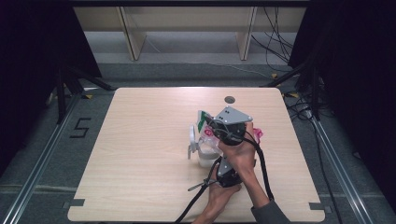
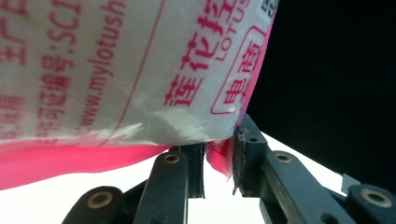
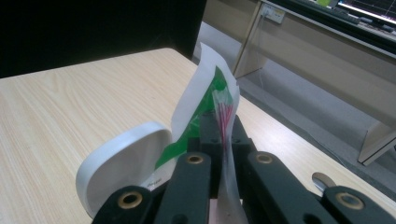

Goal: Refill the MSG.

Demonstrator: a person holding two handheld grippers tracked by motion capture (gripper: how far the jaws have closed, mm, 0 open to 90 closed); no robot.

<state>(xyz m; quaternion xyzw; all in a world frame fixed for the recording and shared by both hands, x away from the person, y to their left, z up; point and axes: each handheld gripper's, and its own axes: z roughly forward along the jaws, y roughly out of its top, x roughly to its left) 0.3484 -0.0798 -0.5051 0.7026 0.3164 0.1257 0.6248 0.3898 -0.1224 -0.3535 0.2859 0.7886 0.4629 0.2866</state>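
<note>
your right gripper [image 3: 223,140] is clamped tight on the top edge of a thin plastic bag [image 3: 224,112], the jaws pressed flat together with the red-striped film and a green-and-white label flap standing up out of them. in the high view this gripper [image 1: 219,128] sits just above the white container [image 1: 205,156], with its grey plate on top.

your left gripper [image 2: 219,168] has its jaws narrowed around a pink corner of the same bag [image 2: 116,79]. the film hangs in the gap and lies against the right-hand jaw; i cannot tell whether the other jaw presses it, so i cannot call this a firm grip. in the high view the left gripper [image 1: 224,175] is on the near side of the container, close under your right hand.

the bag, white with red print and a pink lower band, is up off the table [image 1: 140,140], held directly over the container. the container's lid [image 3: 123,163] is swung open to the side, just beside the right gripper's jaws.

judging from this, the first part is done: the container is open, the bag is lifted and held at two points above it. what seems left is the bag's contents or the bag itself going into the container; i cannot see whether the bag is already open or whether anything has gone in. closing the lid is also not yet done.
</note>
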